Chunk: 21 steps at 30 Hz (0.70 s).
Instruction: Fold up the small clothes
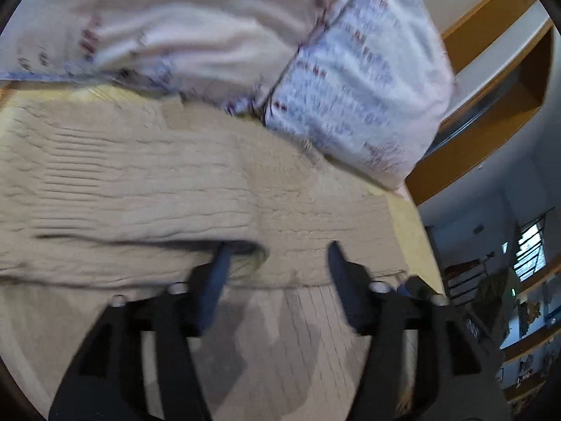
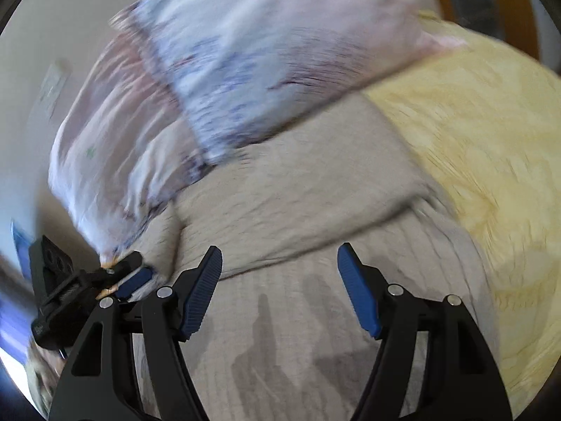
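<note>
The beige knit garment (image 1: pixel 147 189) lies spread just under both grippers, on a yellow bedspread (image 2: pixel 491 147) below two pale patterned pillows (image 1: pixel 357 80). Left gripper (image 1: pixel 278 254) and right gripper (image 2: pixel 280 256) both gape wide, holding nothing.

One sweater (image 1: pixel 147 189), two pillows (image 1: pixel 357 80)
</note>
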{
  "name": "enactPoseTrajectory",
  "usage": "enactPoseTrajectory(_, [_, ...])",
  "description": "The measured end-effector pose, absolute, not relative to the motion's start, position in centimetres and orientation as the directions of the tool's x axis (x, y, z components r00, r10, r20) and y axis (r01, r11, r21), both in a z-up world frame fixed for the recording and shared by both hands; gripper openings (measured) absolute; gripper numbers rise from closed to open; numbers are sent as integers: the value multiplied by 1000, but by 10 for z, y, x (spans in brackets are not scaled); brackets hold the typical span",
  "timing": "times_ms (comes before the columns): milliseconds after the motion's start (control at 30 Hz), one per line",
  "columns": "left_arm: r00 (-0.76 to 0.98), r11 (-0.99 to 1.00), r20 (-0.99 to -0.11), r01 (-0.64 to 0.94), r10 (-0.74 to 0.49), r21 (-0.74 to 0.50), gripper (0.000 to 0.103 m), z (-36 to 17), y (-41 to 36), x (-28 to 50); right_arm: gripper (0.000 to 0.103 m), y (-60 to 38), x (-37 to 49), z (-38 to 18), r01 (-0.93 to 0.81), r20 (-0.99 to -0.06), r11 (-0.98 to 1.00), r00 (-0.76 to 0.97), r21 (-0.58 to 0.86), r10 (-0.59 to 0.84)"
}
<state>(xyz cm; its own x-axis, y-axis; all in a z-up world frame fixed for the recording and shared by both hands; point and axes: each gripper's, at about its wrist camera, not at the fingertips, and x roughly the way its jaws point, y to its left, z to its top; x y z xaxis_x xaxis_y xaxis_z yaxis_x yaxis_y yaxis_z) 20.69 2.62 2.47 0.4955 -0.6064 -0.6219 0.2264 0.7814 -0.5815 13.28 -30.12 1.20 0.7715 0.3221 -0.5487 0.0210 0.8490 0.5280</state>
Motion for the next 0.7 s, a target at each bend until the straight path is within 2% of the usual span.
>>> enactPoseTrajectory(100, [572,796,-591,202,-569,-570,62,39,74,195,69,-266,141,36,-137,-537,894,757,427,372])
enactPoseTrajectory(167, [608,811,-598,137,-522,-569,55,40,109,195,66,-230,148,49,-263,-541,909,736,324,406])
enactPoseTrajectory(233, [611,809,-619,59,-493,-585,45,32,140,197,56,-188,156,56,-394,-545,892,708,224,449])
enactPoseTrajectory(333, [597,791,-635,-1,-490,-612,41,20,161,202,45,-132,169,56,-526,-547,846,685,86,481])
enactPoseTrajectory(400, [578,796,-661,-34,-478,-605,37,10,169,204,39,-105,180,52,-571,-564,819,657,59,500])
enactPoseTrajectory(500, [557,795,-678,-52,-479,-605,33,-1,171,205,35,-68,198,38,-618,-611,785,605,44,511])
enactPoseTrajectory(533, [557,801,-684,-54,-471,-596,29,-2,171,206,35,-53,203,32,-629,-628,777,603,6,493])
enactPoseTrajectory(700, [550,787,-679,-63,-486,-614,26,-7,180,206,35,-25,205,15,-654,-665,754,593,-68,454])
